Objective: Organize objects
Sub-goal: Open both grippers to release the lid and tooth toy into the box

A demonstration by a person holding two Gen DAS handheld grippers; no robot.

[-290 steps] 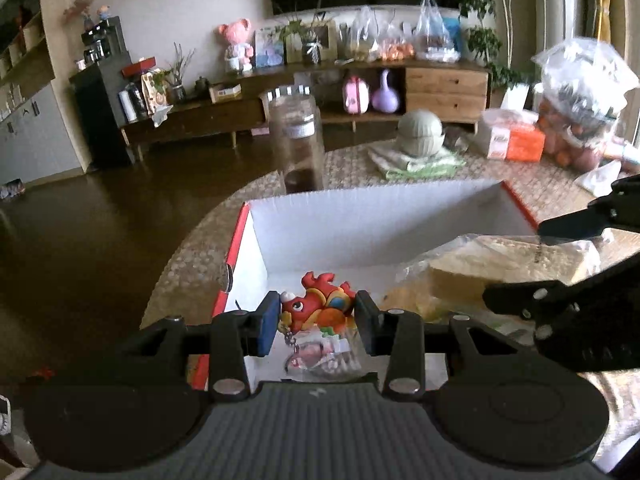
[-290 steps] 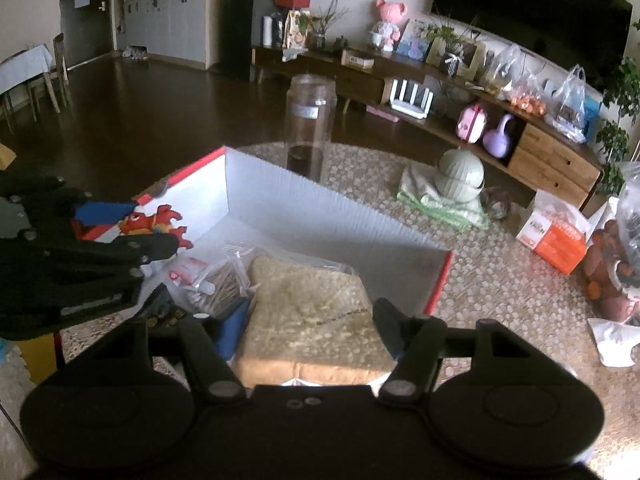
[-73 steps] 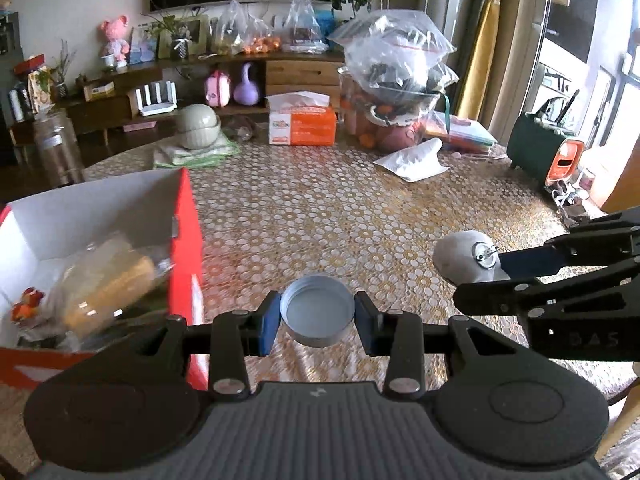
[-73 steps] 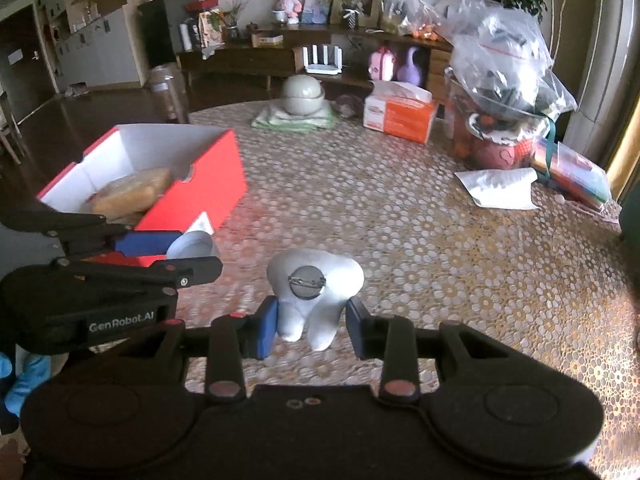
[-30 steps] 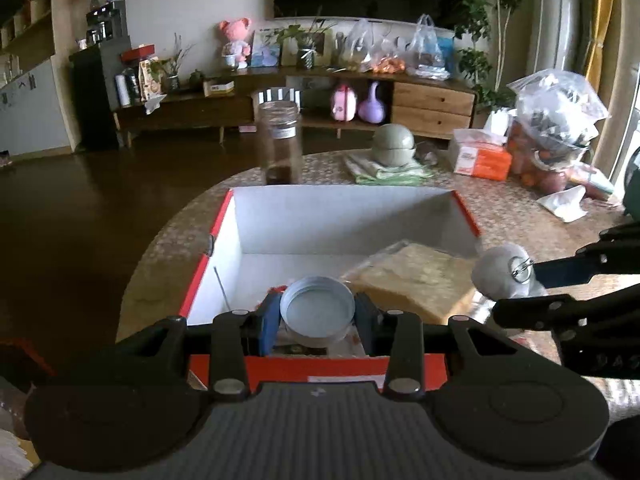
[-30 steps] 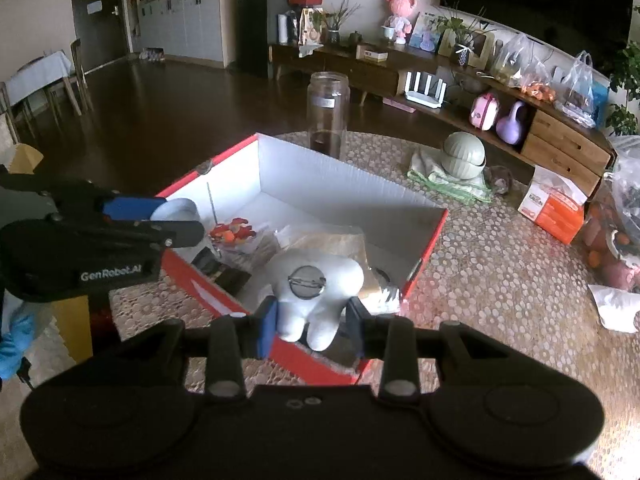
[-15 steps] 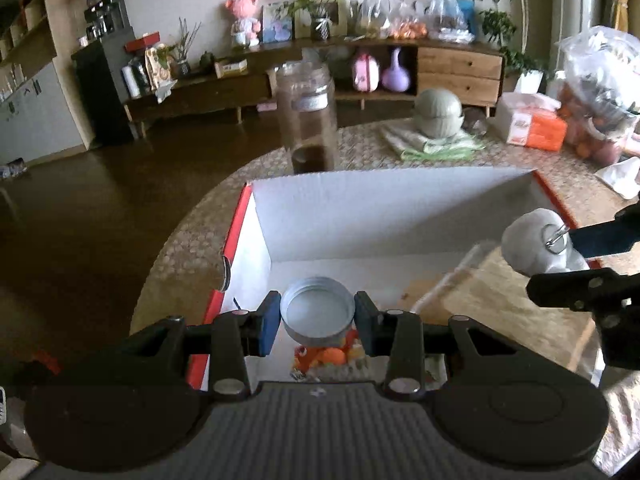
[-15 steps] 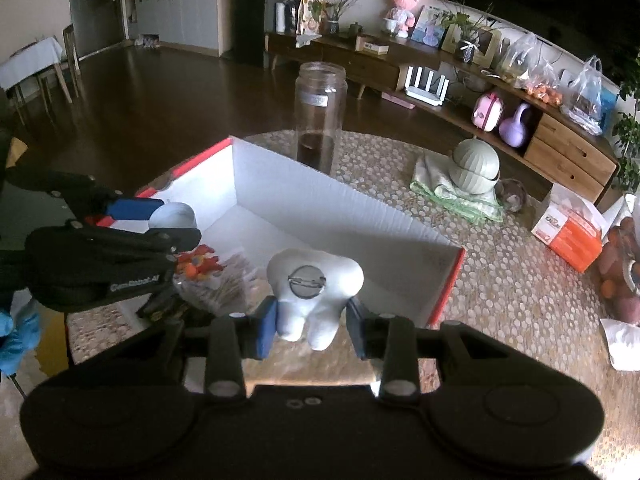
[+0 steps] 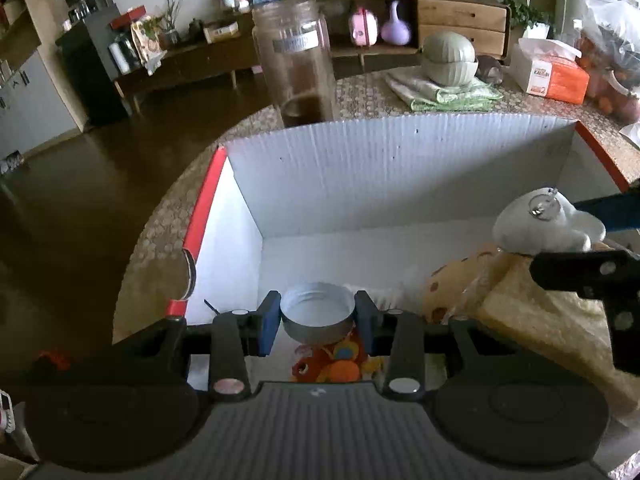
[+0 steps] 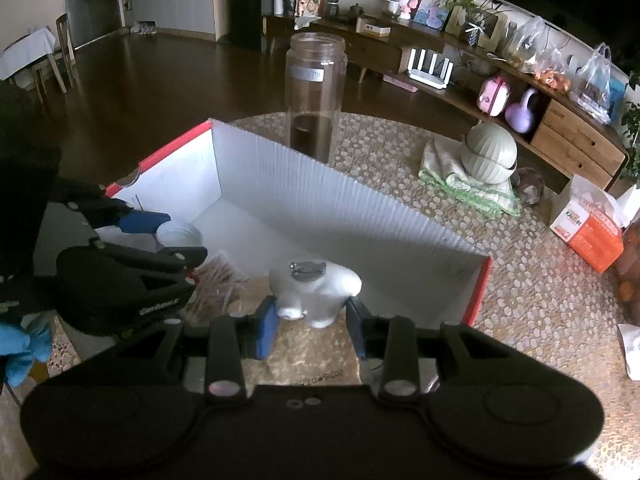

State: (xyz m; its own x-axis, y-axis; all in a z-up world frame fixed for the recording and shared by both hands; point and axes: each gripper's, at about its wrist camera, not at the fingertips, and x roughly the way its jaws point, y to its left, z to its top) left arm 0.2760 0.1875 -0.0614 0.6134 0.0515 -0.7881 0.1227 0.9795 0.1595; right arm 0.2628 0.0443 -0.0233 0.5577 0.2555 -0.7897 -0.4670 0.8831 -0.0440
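Left wrist view. The left gripper (image 9: 318, 322) pinches a round white jar lid (image 9: 318, 312) by its rim between blue pads (image 9: 269, 322), hollow side up, inside the near left corner of an open cardboard box (image 9: 400, 168) with white corrugated inner walls and red outer faces. Directly beneath the lid lies a red and orange cartoon toy (image 9: 336, 364). To the right in the box lies a bagged slice of bread (image 9: 540, 320). Over it the right gripper (image 9: 580, 236) enters from the right edge, clamped on a white tooth-shaped figure (image 9: 548, 224) that bears a metal ring. Behind the box's far wall stands an open clear jar (image 9: 298, 64) with a dark residue at the bottom and a grey label too blurred to read. Toward the far right edge of the tabletop (image 9: 368, 88) sits an orange and white tissue box (image 9: 550, 72); its print is too small here to read.

Right wrist view. The right gripper (image 10: 312, 318) holds the tooth-shaped figure (image 10: 314, 294) between its blue pads (image 10: 267, 330), above the bread bag; mirrored digits on the bag cannot be read with certainty. The left gripper (image 10: 172, 238), with pale lettering that cannot be read, holds the lid (image 10: 178, 236) at the box's left end. The tissue box (image 10: 588, 224) shows the word "KAON".
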